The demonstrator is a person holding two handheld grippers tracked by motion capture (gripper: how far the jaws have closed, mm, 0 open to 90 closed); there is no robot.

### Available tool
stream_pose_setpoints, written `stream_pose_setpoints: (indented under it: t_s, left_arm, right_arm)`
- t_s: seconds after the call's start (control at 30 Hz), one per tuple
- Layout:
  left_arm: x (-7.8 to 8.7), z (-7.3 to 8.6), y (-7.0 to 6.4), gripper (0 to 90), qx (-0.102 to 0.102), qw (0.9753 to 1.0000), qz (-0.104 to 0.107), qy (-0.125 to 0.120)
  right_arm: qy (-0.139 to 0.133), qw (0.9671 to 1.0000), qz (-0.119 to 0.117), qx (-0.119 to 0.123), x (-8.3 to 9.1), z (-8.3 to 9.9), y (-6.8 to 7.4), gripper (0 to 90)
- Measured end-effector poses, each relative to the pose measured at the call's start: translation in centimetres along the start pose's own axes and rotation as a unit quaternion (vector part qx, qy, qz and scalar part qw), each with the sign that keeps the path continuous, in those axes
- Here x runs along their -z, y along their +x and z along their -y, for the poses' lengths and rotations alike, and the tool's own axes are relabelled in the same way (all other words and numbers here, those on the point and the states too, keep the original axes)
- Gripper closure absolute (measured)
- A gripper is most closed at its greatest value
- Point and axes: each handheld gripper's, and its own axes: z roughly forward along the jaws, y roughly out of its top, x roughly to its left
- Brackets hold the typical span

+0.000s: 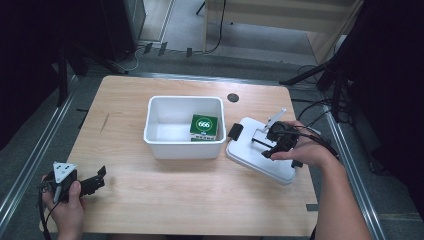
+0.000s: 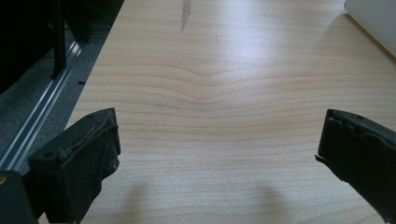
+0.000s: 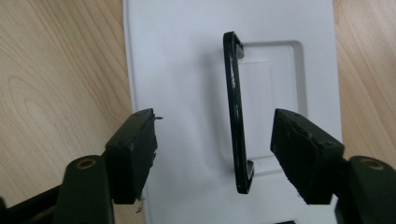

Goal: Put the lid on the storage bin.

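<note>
A white bin (image 1: pixel 165 135) stands at the table's middle with a green box (image 1: pixel 204 127) marked 666 inside it. To its right a white lid (image 1: pixel 260 162) lies flat on the table, a thin black handle (image 3: pixel 235 107) standing up from its top. My right gripper (image 3: pixel 215 149) is open just above the lid (image 3: pixel 182 56), one jaw on each side of the handle, touching neither; in the high view this gripper (image 1: pixel 270 143) sits over the lid's centre. My left gripper (image 1: pixel 101 178) is open and empty near the front left corner, over bare wood (image 2: pixel 217 144).
The wooden table (image 1: pixel 175 200) has a small dark round mark (image 1: pixel 233 97) behind the bin. Black clips (image 1: pixel 235 131) sit at the lid's ends. The bin's corner (image 2: pixel 373 18) shows far ahead of the left gripper. Stands and cables line the floor at both sides.
</note>
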Motion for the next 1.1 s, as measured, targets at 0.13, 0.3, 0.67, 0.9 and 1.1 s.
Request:
stream_pose_setpoints:
  t_s: [0.13,0.3,0.67,0.9,1.1]
  left_arm:
    - [0.0,0.0,-0.1,0.0,0.0,1.0,-0.002,0.001]
    - [-0.1,0.0,-0.1,0.0,-0.001,1.0,-0.002,0.002]
    - [-0.1,0.0,-0.1,0.0,-0.003,1.0,-0.001,0.004]
    - [-0.2,-0.1,-0.1,0.0,-0.007,0.9999,0.002,0.008]
    - [-0.2,-0.1,-0.1,0.0,-0.008,0.9999,0.003,0.008]
  right_arm:
    - [0.008,0.9999,0.009,0.011,-0.4,0.3,0.4,37.3]
    - [0.014,0.9994,0.029,0.008,-1.4,0.9,0.1,54.0]
    - [0.029,0.9983,0.05,-0.006,-2.5,0.5,-1.2,72.9]
    - [0.036,0.9971,0.065,0.015,-3.3,-0.7,-0.9,81.2]
    - [0.044,0.996,0.071,0.032,-3.6,-1.3,-0.9,84.2]
